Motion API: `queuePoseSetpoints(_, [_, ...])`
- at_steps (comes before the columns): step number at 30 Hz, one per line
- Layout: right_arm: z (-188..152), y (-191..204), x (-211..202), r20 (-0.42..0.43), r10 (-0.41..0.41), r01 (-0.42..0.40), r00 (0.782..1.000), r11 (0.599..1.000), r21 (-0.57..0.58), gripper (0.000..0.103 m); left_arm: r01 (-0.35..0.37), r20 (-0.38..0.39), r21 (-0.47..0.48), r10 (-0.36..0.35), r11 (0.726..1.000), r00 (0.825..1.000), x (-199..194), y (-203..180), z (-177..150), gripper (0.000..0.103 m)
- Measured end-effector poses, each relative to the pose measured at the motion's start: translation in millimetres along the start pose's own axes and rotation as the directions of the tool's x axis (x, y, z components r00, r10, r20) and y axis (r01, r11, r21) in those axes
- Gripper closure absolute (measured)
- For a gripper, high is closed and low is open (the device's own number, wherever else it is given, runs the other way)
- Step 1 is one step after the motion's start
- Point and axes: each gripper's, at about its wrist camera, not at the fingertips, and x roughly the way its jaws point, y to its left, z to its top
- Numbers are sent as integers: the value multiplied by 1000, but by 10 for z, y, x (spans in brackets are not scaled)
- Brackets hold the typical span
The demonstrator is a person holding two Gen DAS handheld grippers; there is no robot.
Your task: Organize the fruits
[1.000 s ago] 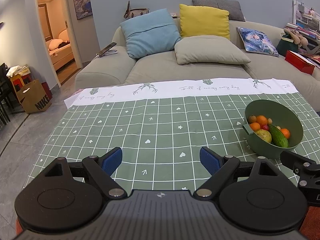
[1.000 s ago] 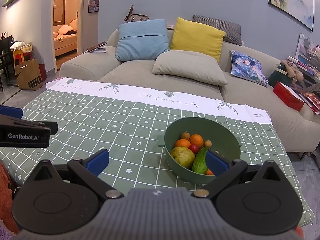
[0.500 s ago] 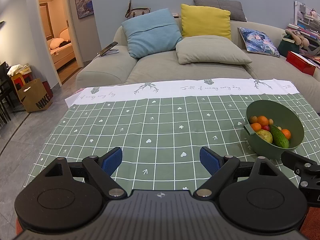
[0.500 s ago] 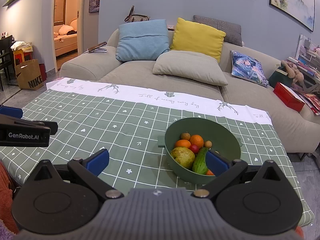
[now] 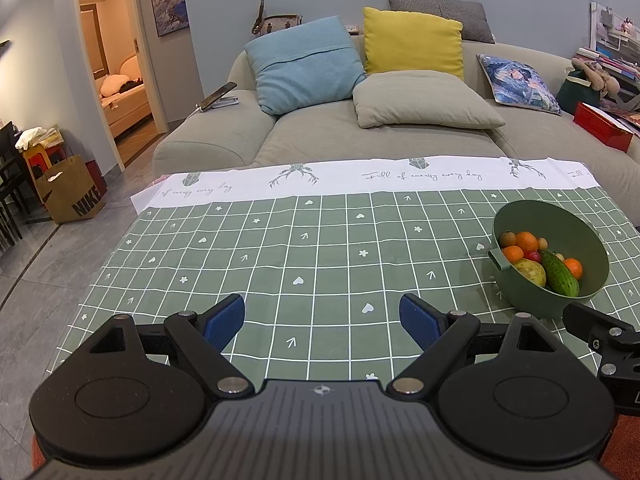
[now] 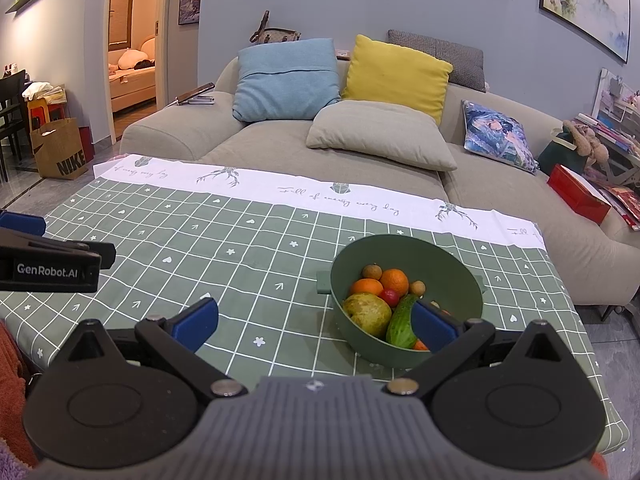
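While both tongs, left (image 5: pixel 322 320) and right (image 6: pixel 316 322), gape empty, fruit fills the bowl (image 6: pixel 460 276).

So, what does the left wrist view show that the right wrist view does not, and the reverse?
Only the left wrist view shows the left tongs open over bare tablecloth.

Only the right wrist view shows the right tongs open, one fingertip overlapping the cucumber, plus a landscape painting on the wall.

Both show the green bowl of fruit, the sofa, and the Nike bag.
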Motion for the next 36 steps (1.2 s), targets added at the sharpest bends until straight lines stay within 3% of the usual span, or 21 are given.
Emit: queuePoseSetpoints(36, [-26,35,12,-11,9,-9,1000,1000,2,5,-6,12,-17,6,1000,1000,-65,1,-15,1])
